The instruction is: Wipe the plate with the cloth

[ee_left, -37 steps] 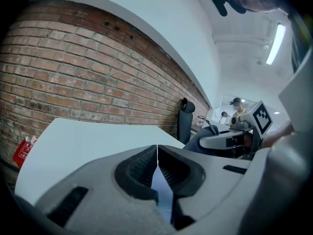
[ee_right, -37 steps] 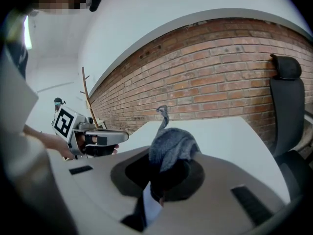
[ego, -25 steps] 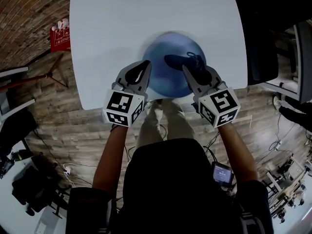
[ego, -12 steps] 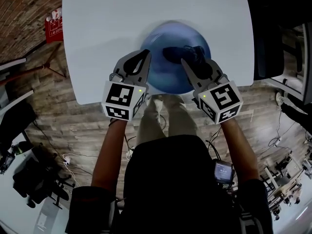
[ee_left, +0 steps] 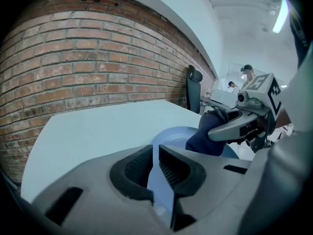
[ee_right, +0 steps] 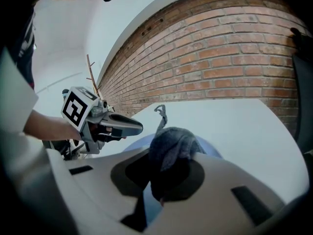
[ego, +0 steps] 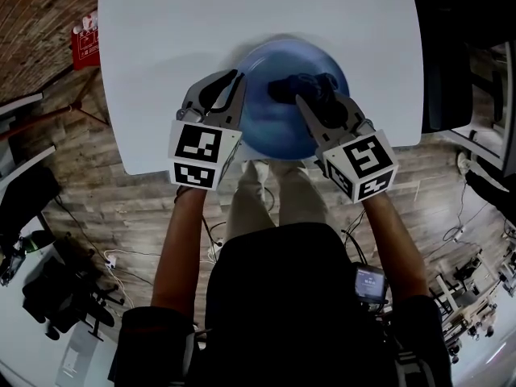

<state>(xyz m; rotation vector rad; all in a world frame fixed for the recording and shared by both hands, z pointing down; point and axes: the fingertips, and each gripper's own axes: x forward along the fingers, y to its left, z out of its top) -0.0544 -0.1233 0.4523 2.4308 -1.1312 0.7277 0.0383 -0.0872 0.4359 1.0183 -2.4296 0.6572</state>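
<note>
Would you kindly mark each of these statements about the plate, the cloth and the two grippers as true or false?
1. The left gripper is clamped on the rim of the blue plate. True.
2. The right gripper is empty. False: its jaws are shut on the dark blue cloth.
3. The cloth is over the plate. True.
4. The plate sits on a wooden table. False: it sits on a white table; the wood is the floor beneath.
</note>
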